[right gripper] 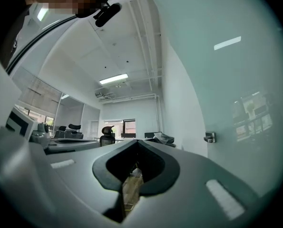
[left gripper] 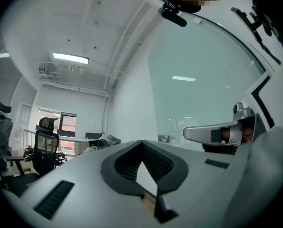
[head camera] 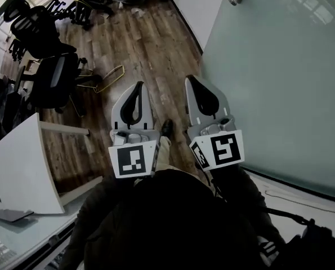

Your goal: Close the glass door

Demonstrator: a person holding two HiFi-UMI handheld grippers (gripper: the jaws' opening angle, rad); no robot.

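Head view | left claw, right claw parallel, both pressed closed | near glass door

The glass door stood rightmost. Just left of it was the right gripper, then the left gripper; well left of the door stood office chairs and a table.

No legible text, brand, number or sign is present in any view. The marker cubes of the left hand-held gripper and the right hand-held gripper carry only black-and-white square code patterns, without readable characters.
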